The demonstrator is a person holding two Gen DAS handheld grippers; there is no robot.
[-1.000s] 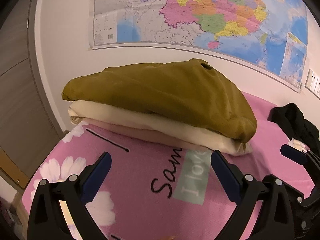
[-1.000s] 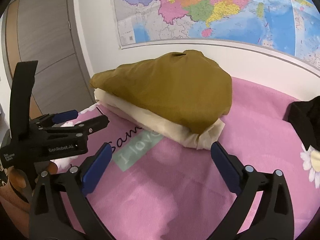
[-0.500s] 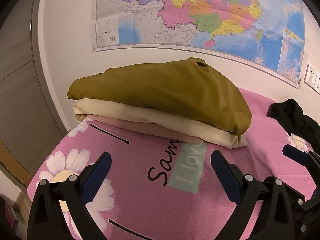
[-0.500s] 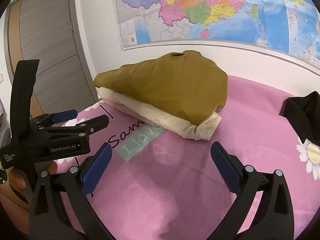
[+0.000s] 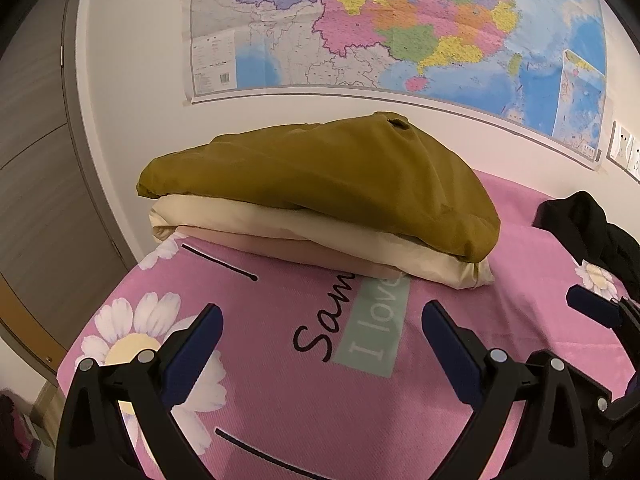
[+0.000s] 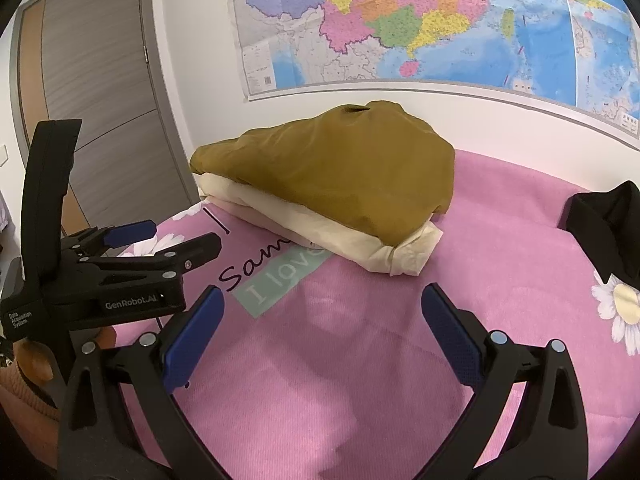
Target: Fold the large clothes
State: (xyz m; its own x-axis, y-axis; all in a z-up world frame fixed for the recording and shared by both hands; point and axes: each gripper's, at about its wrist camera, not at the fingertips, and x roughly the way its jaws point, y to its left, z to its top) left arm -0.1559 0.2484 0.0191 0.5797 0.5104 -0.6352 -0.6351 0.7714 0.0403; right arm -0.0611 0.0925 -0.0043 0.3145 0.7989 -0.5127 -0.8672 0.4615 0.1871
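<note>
A folded olive-brown garment (image 5: 320, 184) (image 6: 344, 176) lies on top of a stack, over a cream garment (image 5: 304, 236) (image 6: 344, 236) and a pale pink one (image 5: 288, 252). The stack rests on a pink bedspread (image 5: 360, 420) (image 6: 340, 360) near the wall. A crumpled black garment (image 5: 592, 228) (image 6: 604, 224) lies at the right. My left gripper (image 5: 320, 328) is open and empty, short of the stack. My right gripper (image 6: 320, 312) is open and empty too, over bare bedspread. The left gripper (image 6: 136, 252) also shows at the left of the right wrist view.
A large coloured map (image 5: 400, 28) hangs on the white wall behind the bed. A grey door (image 6: 96, 92) stands at the left. The bedspread carries daisy prints (image 5: 136, 340) and lettering (image 5: 352, 320). Wall sockets (image 5: 624, 152) sit at the far right.
Both grippers have drawn back from the stack, which now looks smaller and farther. More bedspread shows in front. Both stayed open.
</note>
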